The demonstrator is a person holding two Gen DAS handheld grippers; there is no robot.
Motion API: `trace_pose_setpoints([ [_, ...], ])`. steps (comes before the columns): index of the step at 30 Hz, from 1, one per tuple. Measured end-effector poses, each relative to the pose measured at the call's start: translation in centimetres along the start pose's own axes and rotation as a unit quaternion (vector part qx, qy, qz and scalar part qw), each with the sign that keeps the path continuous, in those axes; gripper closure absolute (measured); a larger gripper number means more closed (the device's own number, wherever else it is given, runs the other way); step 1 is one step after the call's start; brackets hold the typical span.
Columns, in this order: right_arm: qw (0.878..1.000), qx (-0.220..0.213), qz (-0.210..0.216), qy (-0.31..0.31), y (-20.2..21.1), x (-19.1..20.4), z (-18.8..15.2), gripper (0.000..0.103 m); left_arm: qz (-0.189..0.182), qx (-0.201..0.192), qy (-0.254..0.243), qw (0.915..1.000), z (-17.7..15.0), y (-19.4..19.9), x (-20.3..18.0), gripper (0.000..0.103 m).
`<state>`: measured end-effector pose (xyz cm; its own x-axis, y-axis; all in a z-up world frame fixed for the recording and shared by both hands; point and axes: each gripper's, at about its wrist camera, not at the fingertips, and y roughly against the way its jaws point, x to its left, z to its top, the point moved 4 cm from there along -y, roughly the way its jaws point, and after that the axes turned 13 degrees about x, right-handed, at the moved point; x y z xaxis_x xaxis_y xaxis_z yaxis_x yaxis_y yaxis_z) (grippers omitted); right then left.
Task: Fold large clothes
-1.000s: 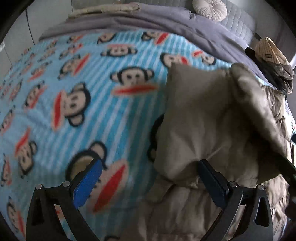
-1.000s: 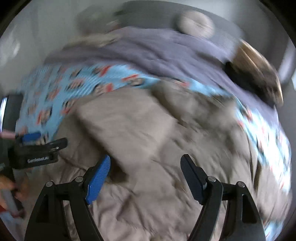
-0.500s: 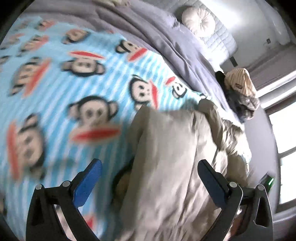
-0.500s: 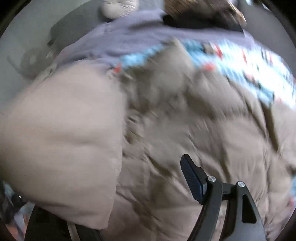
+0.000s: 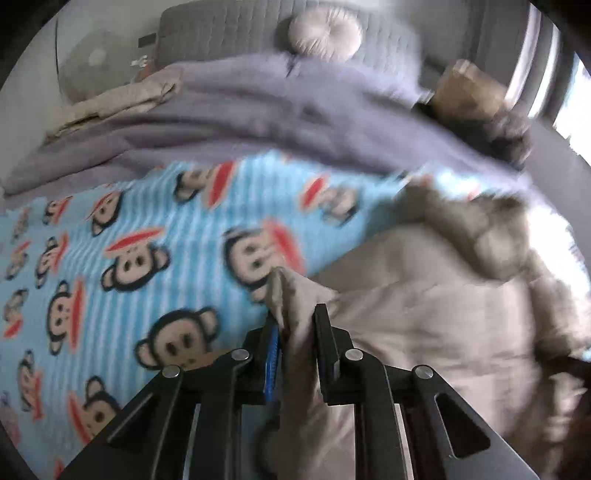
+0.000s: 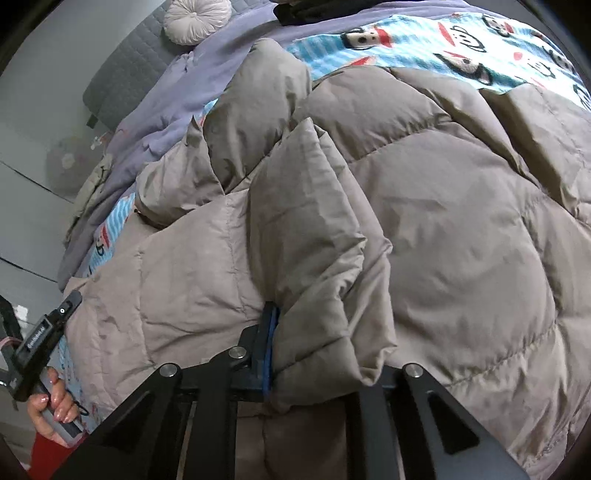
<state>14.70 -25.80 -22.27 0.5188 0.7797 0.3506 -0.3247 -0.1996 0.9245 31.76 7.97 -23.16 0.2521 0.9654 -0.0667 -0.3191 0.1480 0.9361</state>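
A large taupe puffer jacket (image 5: 424,295) lies spread on a blue monkey-print blanket (image 5: 147,240) on a bed. My left gripper (image 5: 295,321) is at the jacket's left edge. Its jaws are closing, with a raised fold of that edge pinched between the pads. In the right wrist view the jacket (image 6: 443,221) fills most of the frame. My right gripper (image 6: 310,332) is closing on a thick folded flap, which covers its right finger. The left gripper's body (image 6: 44,332) and the hand (image 6: 51,406) holding it show at the lower left.
A purple duvet (image 5: 277,110) lies bunched behind the blanket, below a grey headboard with a round cushion (image 5: 325,33). A pile of dark and striped clothes (image 5: 480,103) sits at the far right. Folded beige cloth (image 5: 122,99) rests at the far left.
Both grippers went from wide open to closed on folds of the jacket. The left one swung to the jacket's left edge. The right one rolled and dropped onto the flap.
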Motion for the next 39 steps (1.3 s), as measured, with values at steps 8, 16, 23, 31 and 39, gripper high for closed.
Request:
trace_pose_setpoints([
  [8, 1.000, 0.011, 0.000, -0.010, 0.9, -1.2, -0.1, 0.082, 0.072, 0.015, 0.099, 0.9924, 0.1, 0.4, 5.5, 0.084],
  [16, 0.995, -0.074, -0.055, -0.030, 9.0, -4.5, -0.9, 0.058, 0.022, 0.014, 0.029, 0.9992, -2.8, 5.8, 2.0, 0.084],
  [23, 0.996, -0.035, -0.048, 0.071, 7.3, -1.1, -0.8, 0.081, 0.039, 0.050, 0.010, 0.9979, -6.4, 1.2, -2.1, 0.084],
  [31, 0.997, 0.007, -0.078, 0.022, 3.9, -6.2, -2.0, 0.086, 0.063, 0.063, 0.018, 0.9959, -6.6, -0.3, -2.1, 0.083],
  [39, 0.999, 0.024, -0.045, -0.005, 7.8, -8.6, -4.5, 0.080, 0.031, 0.079, 0.020, 0.9961, -8.3, 4.4, -4.3, 0.083],
])
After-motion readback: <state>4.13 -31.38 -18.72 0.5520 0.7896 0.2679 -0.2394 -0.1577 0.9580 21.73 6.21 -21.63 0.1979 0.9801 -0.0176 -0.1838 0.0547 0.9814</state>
